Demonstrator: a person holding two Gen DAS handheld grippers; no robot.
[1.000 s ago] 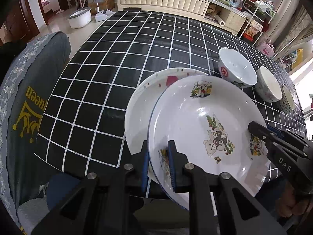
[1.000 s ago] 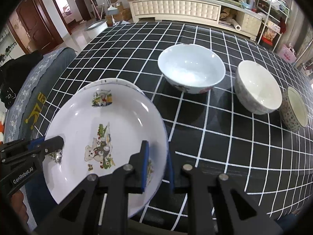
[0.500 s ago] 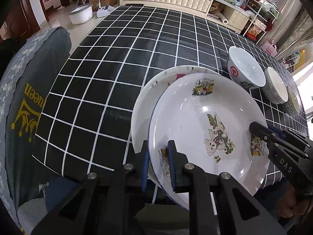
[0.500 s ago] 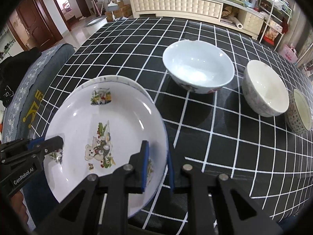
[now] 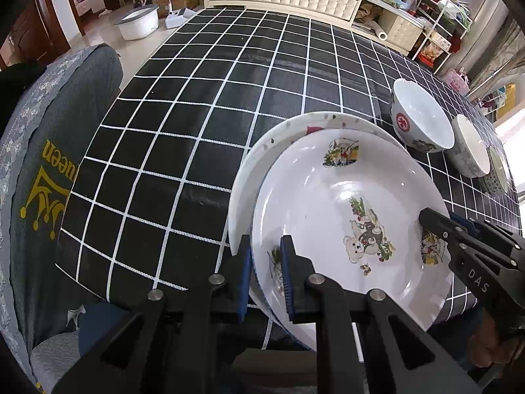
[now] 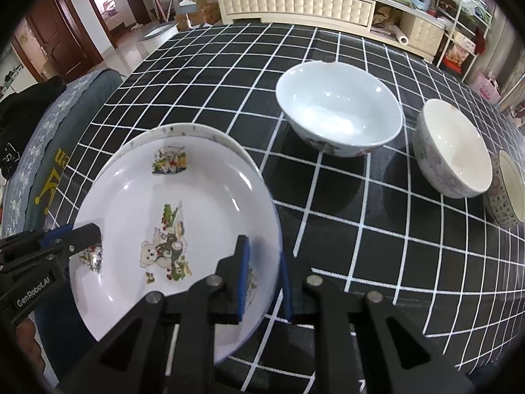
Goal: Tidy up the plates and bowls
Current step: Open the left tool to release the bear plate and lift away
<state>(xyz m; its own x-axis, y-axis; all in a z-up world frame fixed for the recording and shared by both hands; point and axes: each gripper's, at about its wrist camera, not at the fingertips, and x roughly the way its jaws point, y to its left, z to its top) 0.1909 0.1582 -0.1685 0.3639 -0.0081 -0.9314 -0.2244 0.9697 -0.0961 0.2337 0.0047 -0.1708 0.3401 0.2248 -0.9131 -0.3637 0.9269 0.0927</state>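
Stacking step: both the left hand-held gripper [image 5: 265, 272] and right hand-held gripper [image 6: 264, 279] clenched on the round white bear-print plate [image 5: 347, 223]. Held just over the white speckled plate [image 5: 285, 131] ahead. Next: lowering level, then releasing

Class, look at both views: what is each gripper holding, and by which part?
Both hold the bear plate by its rim: the left gripper clamps the near-left edge, the right gripper the opposite edge.

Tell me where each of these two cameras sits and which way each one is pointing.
Left wrist: rides the left gripper, facing across the black checked tablecloth; it grips the white bear-print plate; right gripper shows.
Right wrist: rides the right gripper, on the plate's opposite rim, facing three bowls; left gripper shows.
Shared: plate, large white bowl.
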